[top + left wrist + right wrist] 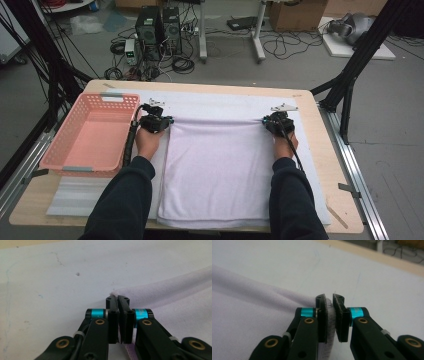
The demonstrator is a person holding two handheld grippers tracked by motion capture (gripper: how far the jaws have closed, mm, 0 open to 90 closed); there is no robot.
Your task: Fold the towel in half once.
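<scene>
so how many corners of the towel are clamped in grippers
2: the towel has its far left corner pinched in the left gripper and its far right corner in the right gripper. The two near corners lie free at the table's near edge.

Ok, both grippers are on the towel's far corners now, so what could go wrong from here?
1. The right gripper pinches only the towel edge, with a gap beside its right jaw; that corner may slip free on lifting.
2. The left gripper holds just the corner tip, so a sharp pull could lose it.
3. The pink basket sits close on the left; a swing could knock it.
</scene>
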